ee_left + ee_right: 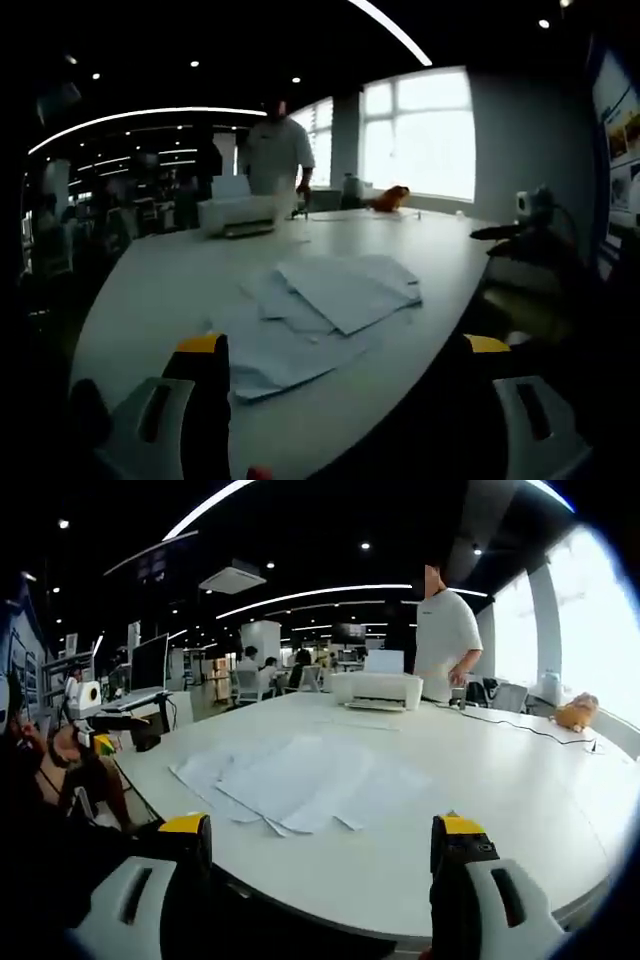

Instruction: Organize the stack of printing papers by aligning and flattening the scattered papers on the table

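Papers (pixel 300 780) lie fanned and overlapping, unaligned, on the white tabletop (pixel 480 810), ahead of both our tools. We hold the right tool (pixel 325 845) above the near edge, jaws spread wide with nothing between them; the left tool (pixel 340 365) is likewise wide open and empty, with the papers (pixel 320 305) beyond its yellow tips. Farther back a white printer (pixel 375 690) sits on the tabletop, and a person (pixel 445 640) in a white shirt stands behind it near bright windows (pixel 420 135).
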The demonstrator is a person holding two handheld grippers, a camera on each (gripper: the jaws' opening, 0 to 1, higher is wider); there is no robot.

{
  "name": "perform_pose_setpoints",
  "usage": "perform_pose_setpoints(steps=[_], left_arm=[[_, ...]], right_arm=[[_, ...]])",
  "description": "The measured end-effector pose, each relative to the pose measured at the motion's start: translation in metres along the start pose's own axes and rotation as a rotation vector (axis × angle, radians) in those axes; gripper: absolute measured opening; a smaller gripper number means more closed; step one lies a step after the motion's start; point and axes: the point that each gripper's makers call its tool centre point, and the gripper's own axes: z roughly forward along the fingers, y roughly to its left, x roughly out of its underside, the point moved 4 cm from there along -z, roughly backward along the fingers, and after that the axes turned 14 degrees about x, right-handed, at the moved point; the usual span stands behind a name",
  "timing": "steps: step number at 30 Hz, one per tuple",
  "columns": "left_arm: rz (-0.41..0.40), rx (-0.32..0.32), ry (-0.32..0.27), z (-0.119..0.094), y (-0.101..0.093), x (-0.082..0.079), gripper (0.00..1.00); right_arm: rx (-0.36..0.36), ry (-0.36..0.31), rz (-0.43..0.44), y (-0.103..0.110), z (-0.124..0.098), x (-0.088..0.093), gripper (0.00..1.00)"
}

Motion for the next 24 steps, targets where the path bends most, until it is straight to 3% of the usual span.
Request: perform_pose_setpoints(steps=[24], left_arm=[[0.005,0.007,-0.001,0.0004,-0.0017,0.0009,0.97]], right_arm=[[-0.014,0.01,-0.007,0.0059,0.0035,0.0021,0.86]])
